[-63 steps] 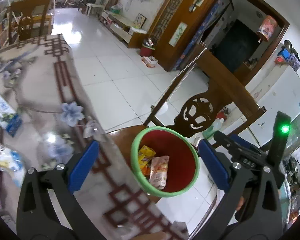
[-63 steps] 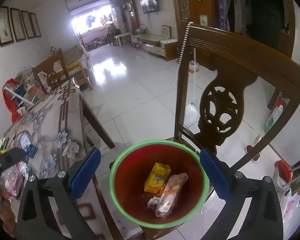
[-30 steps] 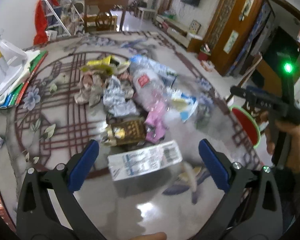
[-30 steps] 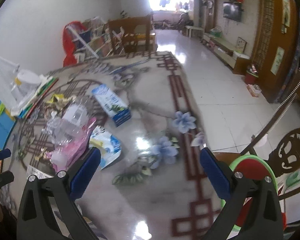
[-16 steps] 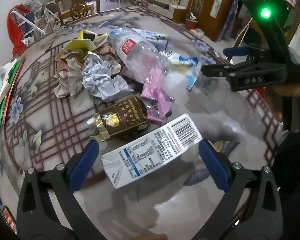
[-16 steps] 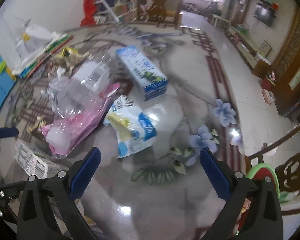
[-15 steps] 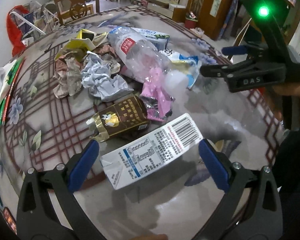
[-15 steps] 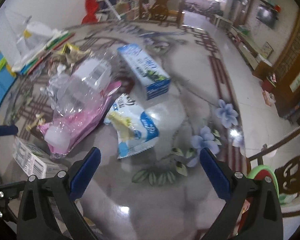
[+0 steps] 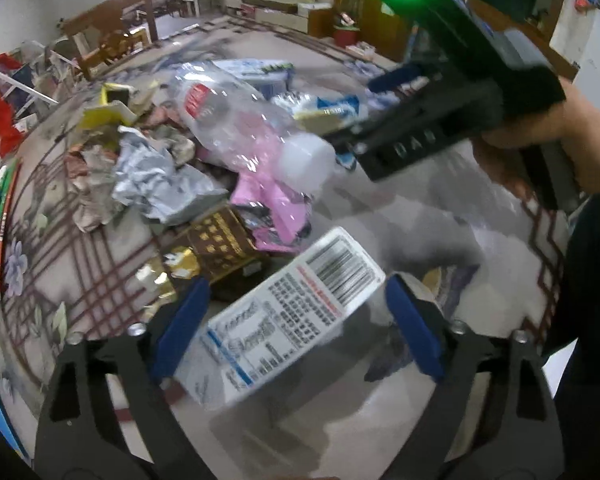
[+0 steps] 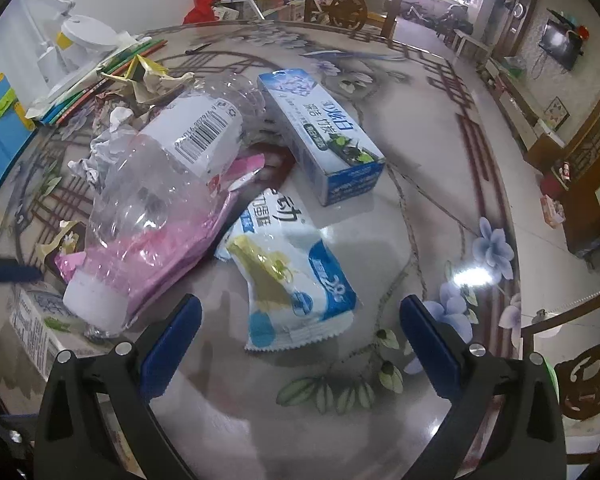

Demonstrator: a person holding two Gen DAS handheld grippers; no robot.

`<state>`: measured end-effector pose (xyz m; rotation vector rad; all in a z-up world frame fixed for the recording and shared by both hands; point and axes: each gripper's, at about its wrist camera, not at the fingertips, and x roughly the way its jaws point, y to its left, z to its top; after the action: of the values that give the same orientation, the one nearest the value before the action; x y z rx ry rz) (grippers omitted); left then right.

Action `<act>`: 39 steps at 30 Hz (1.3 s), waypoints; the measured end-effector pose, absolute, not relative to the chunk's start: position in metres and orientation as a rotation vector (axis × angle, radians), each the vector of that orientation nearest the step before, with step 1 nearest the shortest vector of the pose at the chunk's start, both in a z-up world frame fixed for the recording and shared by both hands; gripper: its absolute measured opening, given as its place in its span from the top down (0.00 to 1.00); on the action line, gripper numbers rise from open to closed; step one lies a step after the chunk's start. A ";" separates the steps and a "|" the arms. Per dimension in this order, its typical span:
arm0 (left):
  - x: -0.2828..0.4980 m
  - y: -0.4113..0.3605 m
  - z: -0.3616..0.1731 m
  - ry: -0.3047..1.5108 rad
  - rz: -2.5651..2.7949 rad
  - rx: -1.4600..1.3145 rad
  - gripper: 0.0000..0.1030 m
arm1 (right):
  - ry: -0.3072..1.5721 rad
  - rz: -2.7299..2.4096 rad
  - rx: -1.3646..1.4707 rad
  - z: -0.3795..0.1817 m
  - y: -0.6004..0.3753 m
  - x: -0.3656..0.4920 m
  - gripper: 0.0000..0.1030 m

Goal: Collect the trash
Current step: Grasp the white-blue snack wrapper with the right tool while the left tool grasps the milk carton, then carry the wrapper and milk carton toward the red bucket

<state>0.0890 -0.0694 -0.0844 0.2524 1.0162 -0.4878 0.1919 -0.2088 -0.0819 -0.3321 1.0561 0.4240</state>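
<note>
A heap of trash lies on the glass-topped patterned table [image 10: 428, 152]. My left gripper [image 9: 296, 324] is open, its jaws on either side of a white carton with a barcode [image 9: 288, 316]. Behind the carton lie a brown and gold packet [image 9: 216, 244], a pink wrapper [image 9: 272, 200] and a clear plastic bottle [image 9: 236, 124]. My right gripper [image 10: 300, 332] is open and empty, just short of a white and blue snack bag [image 10: 288, 272]. The bottle [image 10: 160, 184], the pink wrapper [image 10: 168, 256] and a blue and white box [image 10: 320, 140] lie beyond it. The white carton shows at the lower left [image 10: 32, 320].
Crumpled silver foil [image 9: 156, 176] and yellow paper [image 9: 108, 112] lie further back. Books and a white lamp [image 10: 84, 40] stand at the table's far left. A carved wooden chair [image 10: 588, 376] with the bin's green rim [image 10: 552, 376] is at the lower right, off the table edge.
Both grippers swung from the red bin on the chair back to the table and came down toward the trash. The left now straddles the white carton; the right is nearer the snack bag.
</note>
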 end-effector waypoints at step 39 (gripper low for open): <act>0.067 -0.035 -0.055 1.014 -0.332 0.001 0.63 | 0.948 0.417 -0.226 -0.036 -0.243 0.140 0.66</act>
<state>0.0673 -0.0351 -0.0548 0.0014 1.0138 -0.3319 0.1405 -0.2433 -0.0359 -0.2264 0.9484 0.4174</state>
